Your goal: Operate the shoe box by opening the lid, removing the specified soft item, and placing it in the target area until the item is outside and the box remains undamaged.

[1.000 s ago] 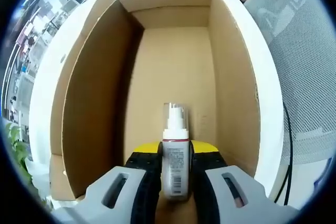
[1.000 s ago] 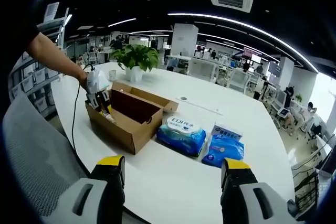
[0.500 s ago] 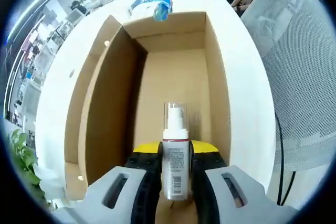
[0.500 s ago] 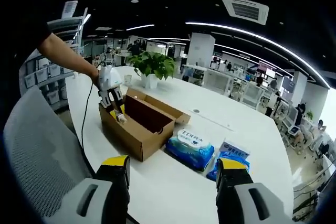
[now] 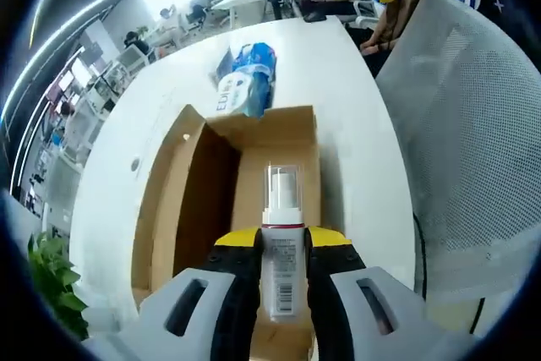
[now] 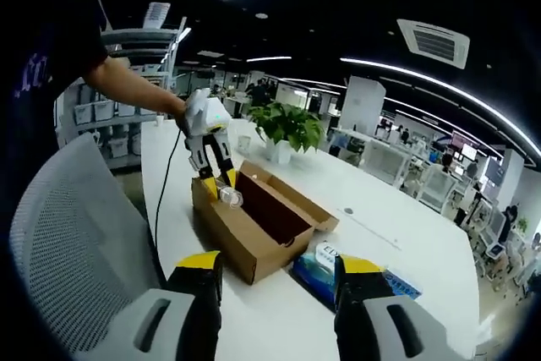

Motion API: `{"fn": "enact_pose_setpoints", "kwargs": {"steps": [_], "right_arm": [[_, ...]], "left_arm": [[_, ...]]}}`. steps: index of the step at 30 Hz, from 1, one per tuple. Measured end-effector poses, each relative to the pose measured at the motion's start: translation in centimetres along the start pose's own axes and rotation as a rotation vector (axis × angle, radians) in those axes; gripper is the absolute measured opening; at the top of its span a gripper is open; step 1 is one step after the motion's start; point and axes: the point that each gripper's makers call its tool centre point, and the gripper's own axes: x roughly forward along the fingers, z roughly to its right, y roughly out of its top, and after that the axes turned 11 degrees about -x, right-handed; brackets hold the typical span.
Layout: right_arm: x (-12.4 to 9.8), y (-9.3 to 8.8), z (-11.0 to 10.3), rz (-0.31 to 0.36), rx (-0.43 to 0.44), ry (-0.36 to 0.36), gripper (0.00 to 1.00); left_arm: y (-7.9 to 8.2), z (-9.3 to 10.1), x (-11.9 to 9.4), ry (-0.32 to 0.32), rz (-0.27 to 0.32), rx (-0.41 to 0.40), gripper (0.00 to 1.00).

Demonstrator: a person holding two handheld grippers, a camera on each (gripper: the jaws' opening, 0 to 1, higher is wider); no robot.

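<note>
At lower centre of left gripper view, left gripper [image 5: 283, 272] clamps spray bottle [image 5: 282, 247] above open shoe box [image 5: 254, 183]; right gripper [image 6: 275, 281] wide, empty.

A white table [image 5: 355, 82] fills mid-frame, with blue wipe packs [image 5: 247, 82] at upper centre. A mesh chair [image 6: 68, 226] sits lower left, a potted plant [image 6: 287, 128] centre.
</note>
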Motion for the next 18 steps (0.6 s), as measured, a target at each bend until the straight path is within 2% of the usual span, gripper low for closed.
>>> {"fn": "enact_pose_setpoints", "kwargs": {"steps": [7,18], "right_arm": [[0.8,1.5,-0.9,0.043,-0.024,0.074,0.42],[2.0,3.9,-3.5,0.101,-0.067,0.195,0.32]], "left_arm": [[1.5,1.8,-1.0,-0.026,0.027,0.050,0.18],[4.6,5.6,-2.1,-0.107,0.078,0.120,0.18]]}}
